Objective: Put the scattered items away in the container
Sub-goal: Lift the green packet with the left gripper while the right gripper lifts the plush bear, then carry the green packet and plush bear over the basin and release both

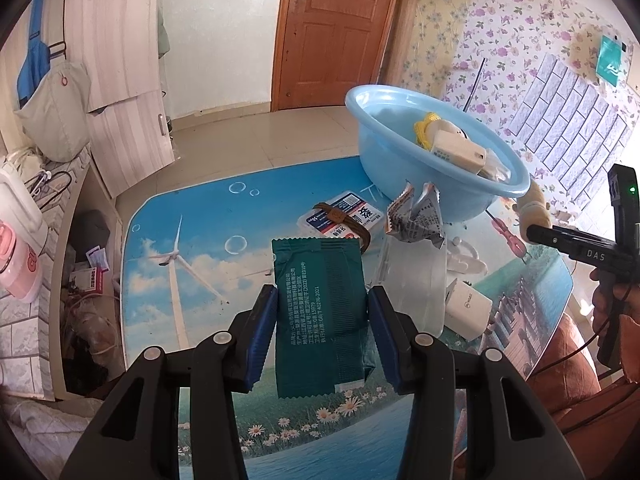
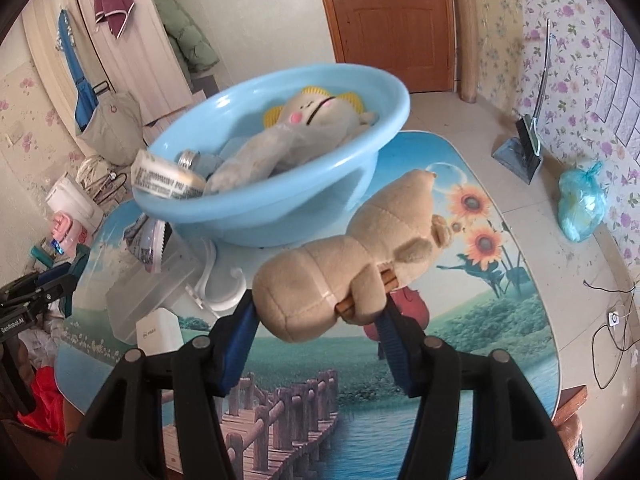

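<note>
My left gripper [image 1: 322, 316] is clamping a dark green sachet [image 1: 320, 312] between its blue pads, lifted above the table [image 1: 192, 240]. My right gripper [image 2: 318, 322] is squeezing a beige plush toy [image 2: 352, 256]. The light blue basin [image 2: 256, 204] is sitting just ahead of both, already holding a grey plush doll [image 2: 296, 132] and a small carton [image 1: 456, 150].
</note>
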`<state>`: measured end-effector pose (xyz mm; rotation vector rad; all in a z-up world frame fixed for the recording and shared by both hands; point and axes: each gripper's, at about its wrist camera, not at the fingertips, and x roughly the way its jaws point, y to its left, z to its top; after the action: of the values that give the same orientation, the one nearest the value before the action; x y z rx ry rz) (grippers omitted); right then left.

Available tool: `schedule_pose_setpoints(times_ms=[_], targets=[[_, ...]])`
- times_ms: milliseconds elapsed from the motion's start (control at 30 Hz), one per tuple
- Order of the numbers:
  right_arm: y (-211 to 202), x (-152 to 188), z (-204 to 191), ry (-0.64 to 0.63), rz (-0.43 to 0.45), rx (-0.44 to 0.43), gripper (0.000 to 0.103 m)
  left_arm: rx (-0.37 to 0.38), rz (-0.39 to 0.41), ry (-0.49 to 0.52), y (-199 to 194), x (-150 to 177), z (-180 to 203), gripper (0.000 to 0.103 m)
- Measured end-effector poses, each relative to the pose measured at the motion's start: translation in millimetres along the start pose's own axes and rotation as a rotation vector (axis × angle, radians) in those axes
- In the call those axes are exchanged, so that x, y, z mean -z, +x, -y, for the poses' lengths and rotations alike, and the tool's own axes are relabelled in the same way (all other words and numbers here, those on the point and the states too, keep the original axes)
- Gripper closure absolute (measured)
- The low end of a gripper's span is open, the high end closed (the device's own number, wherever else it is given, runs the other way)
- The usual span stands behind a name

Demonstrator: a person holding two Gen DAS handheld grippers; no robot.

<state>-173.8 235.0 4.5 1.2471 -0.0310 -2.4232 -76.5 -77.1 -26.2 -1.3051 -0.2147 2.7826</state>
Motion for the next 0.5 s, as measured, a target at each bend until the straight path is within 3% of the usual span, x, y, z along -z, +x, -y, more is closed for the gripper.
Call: schedule_pose_setpoints(times_ms=[500], targets=[[-38.2,-12.9,5.9,0.035,0.13,0.019,0.047,0.019,0.037,0.045,-9.7,-18.5,20.9,0.057]])
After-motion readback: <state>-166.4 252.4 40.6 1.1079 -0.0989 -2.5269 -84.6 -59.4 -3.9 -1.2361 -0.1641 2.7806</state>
